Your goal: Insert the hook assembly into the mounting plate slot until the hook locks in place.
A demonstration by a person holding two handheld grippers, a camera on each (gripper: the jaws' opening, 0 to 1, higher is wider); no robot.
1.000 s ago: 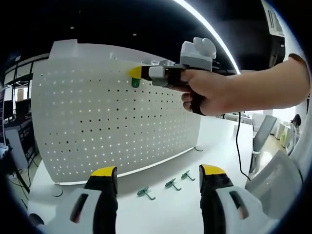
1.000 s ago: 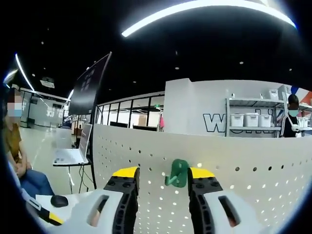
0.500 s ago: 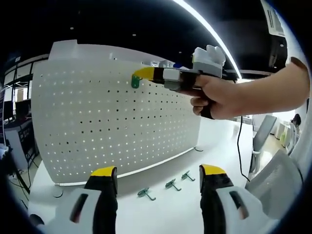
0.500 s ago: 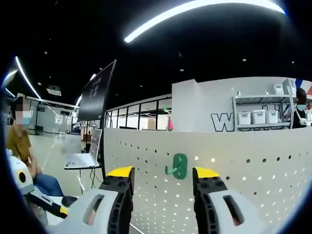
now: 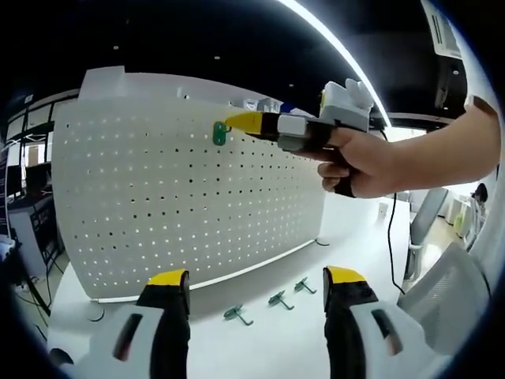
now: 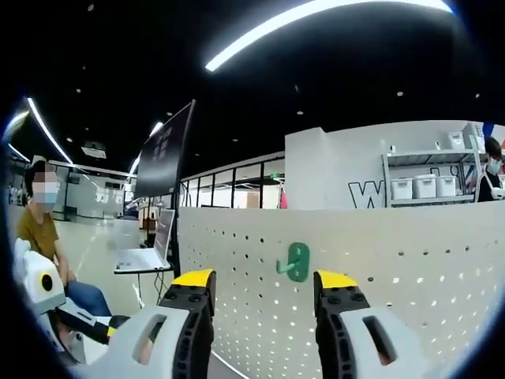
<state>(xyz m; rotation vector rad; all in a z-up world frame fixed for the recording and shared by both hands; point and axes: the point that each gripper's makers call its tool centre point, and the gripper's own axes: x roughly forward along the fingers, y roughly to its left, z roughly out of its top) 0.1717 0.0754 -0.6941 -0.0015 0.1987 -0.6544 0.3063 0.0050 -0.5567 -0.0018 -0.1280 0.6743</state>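
Note:
A white pegboard mounting plate (image 5: 189,197) stands upright on a white table. A green hook (image 5: 219,133) hangs in a hole near its top edge; in the right gripper view the same green hook (image 6: 296,261) sits on the pegboard (image 6: 410,268) just beyond my open jaws. My right gripper (image 6: 263,279) is open and apart from the hook. In the left gripper view the right gripper's yellow tip (image 5: 241,122) sits just right of the hook, held by a hand (image 5: 371,162). My left gripper (image 5: 256,278) stands open low before the plate.
Three spare green hooks (image 5: 270,302) lie on the table (image 5: 276,339) in front of the plate. A seated person (image 6: 43,245) and a laptop (image 6: 146,253) are off to the left in the right gripper view. Shelves with white bins (image 6: 426,189) stand behind.
My right gripper has let go of the green hook and drawn back to the right, leaving the hook hanging on the plate. The left gripper has stayed still.

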